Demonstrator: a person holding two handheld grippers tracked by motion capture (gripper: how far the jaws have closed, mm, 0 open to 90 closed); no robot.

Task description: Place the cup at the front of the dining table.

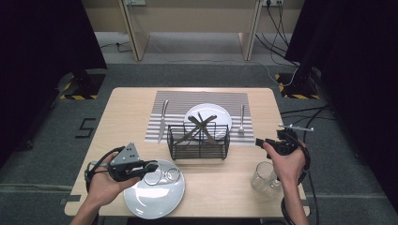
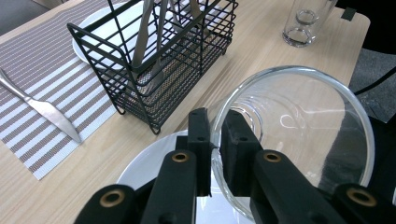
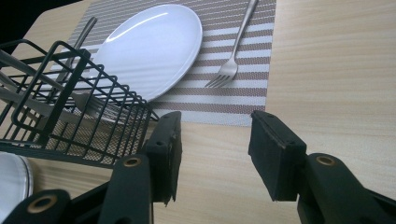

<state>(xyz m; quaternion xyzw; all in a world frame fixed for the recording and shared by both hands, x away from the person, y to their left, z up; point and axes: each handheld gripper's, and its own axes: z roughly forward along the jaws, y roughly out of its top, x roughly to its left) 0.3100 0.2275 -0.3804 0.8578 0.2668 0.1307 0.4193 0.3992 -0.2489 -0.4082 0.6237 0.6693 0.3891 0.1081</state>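
A clear glass (image 2: 299, 140), round and smooth-walled, is seen lying on its side over a glossy white plate (image 1: 157, 199) that sits near the front edge of the pale wood-grain table (image 1: 225, 187), in front of and to the left of the black wire basket (image 1: 199, 140). The rim of the glass is pinched between the jaws of the left gripper (image 2: 215, 140): one matte black pad is set outside the wall, the other inside, with only the thin glass between them.

The basket is a rectangular grid of thin rods with a fine mesh floor, and metal cutlery is leaned crosswise in it. Behind the basket a striped woven placemat (image 1: 178, 101) is laid, and on it rest a second white plate (image 1: 220, 115), a steel knife (image 1: 162, 119) to the left of the basket and a steel fork (image 1: 241, 119) to its right.

The right gripper (image 3: 212, 154) is held to the right of the basket, above bare wood, its jaws spread wide with nothing between them. A second clear glass (image 1: 264, 178) stands upright to the right of and in front of the basket.
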